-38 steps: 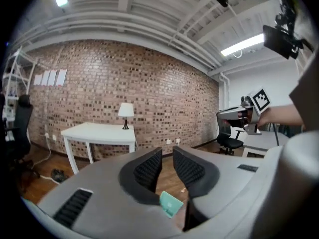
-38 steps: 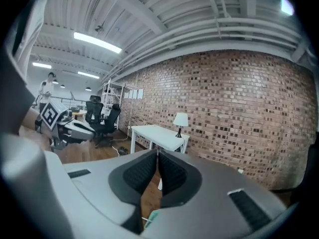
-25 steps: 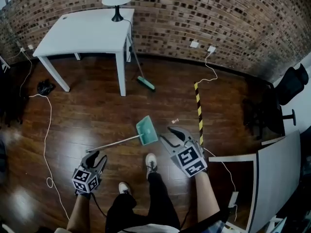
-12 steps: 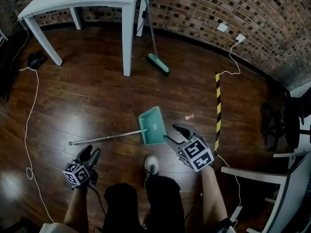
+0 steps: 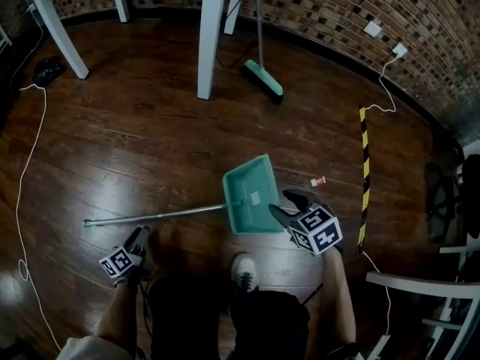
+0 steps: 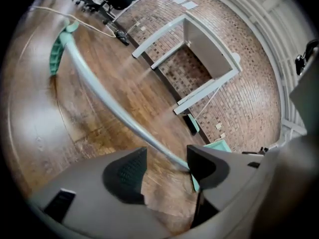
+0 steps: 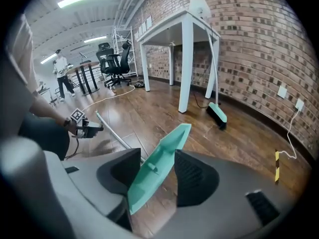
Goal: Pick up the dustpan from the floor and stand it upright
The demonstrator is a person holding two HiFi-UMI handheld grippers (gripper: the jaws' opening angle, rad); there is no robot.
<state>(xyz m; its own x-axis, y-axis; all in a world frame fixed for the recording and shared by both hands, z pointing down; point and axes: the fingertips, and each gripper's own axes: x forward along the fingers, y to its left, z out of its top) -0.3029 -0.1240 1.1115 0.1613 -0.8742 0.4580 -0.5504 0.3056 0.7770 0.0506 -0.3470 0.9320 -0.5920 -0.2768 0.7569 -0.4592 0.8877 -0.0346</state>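
A teal dustpan (image 5: 251, 195) lies flat on the wooden floor, its long metal handle (image 5: 150, 215) stretching left. My right gripper (image 5: 287, 207) is at the pan's right edge. In the right gripper view the pan's rim (image 7: 159, 163) stands between the fingers (image 7: 195, 176) of the right gripper (image 7: 157, 172), and the pads do not press on it. My left gripper (image 5: 139, 236) hovers just short of the handle near its free end. The handle (image 6: 114, 108) shows through the gap of the left gripper (image 6: 164, 167), untouched. Both pairs of jaws have just been opening and stand open.
A white table's legs (image 5: 211, 36) stand at the back, with a teal broom (image 5: 262, 77) leaning beside them. A white cable (image 5: 22, 163) runs down the left, and yellow-black tape (image 5: 365, 178) down the right. A small scrap (image 5: 318, 181) lies near the pan. The person's shoe (image 5: 244, 268) is between the grippers.
Both grippers have sunk close to the floor and the view has dropped nearer. The right gripper has reached the pan's edge, the left has come up to the handle. Both jaws look wider.
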